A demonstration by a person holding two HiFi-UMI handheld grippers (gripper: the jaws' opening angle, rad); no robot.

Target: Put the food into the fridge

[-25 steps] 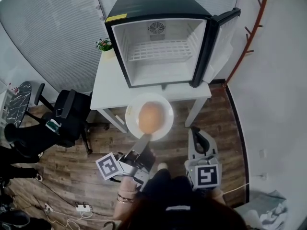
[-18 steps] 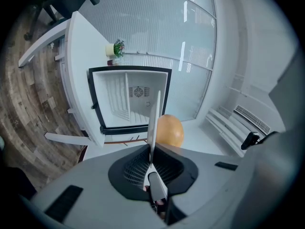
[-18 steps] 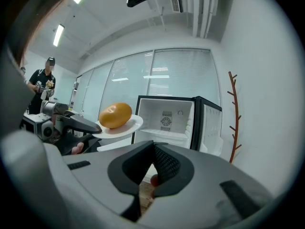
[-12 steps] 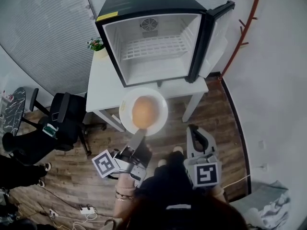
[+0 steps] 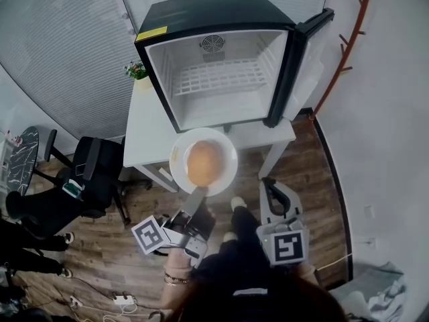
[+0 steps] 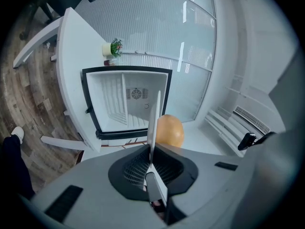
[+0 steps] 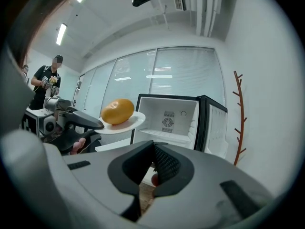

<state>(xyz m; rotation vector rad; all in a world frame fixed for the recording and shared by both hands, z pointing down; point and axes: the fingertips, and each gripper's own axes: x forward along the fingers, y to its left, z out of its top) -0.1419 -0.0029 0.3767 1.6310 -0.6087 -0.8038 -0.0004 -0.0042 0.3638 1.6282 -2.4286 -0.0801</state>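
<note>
While the right claw (image 5: 269,184) hangs closed, the left claw (image 5: 199,193) now holds the plate (image 5: 225,155) nearer the fridge (image 5: 201,12).

near rim of plate (image 5: 228,154) hidden inside left gripper (image 5: 196,198), coat rack (image 5: 338,54) top cropped

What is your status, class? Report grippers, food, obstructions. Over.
Left gripper shut on plate rim. Right gripper shut, empty. Food on plate, outside fridge. Door open, path clear.
</note>
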